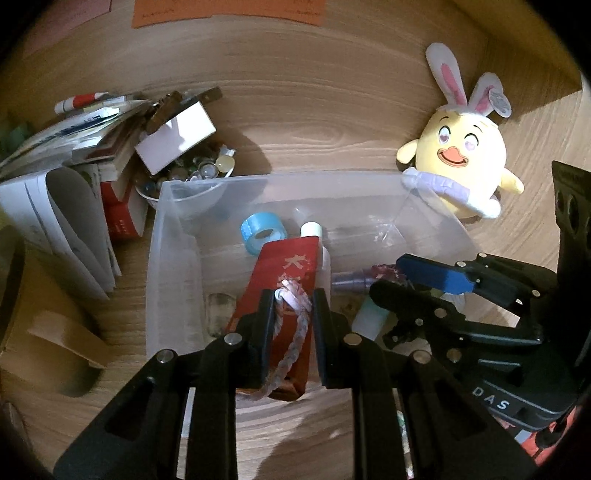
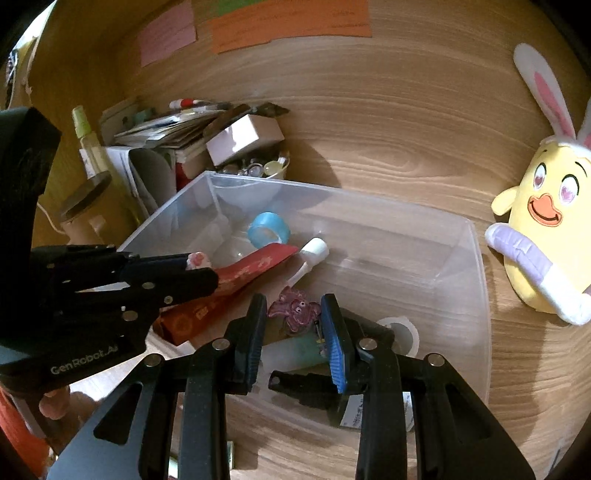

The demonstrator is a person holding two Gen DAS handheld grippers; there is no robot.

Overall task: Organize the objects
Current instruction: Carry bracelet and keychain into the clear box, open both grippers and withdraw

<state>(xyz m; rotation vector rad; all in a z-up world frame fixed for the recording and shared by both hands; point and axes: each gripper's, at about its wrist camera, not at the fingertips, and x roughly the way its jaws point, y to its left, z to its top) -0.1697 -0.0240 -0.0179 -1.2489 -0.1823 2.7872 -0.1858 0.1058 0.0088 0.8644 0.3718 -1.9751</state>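
The left tongs are closed on the white braided cord of a red packet, which hangs tilted over the clear plastic bin; the packet's far end points toward 12 o'clock, just beside a white-capped bottle and a roll of blue tape lying on the bin floor.

From the right wrist view, the right tongs stand a little apart over the near part of the same bin, with a small purple figure between the tips (whether the pads press on it or it merely lies beneath them I cannot tell). Under the tongs lies a pale green tube, and at about 3 o'clock from it a white ring-shaped roll. The left tongs enter this view from 9 o'clock, carrying the red packet.

Outside the bin on the wooden table, a yellow plush chick with rabbit ears lies at 2 o'clock in the left view. At 10 o'clock sits a heap of papers and booklets, with a white box perched on a bowl of small glass pieces that touches the bin's far corner. Orange paper sheets lie at 12 o'clock.
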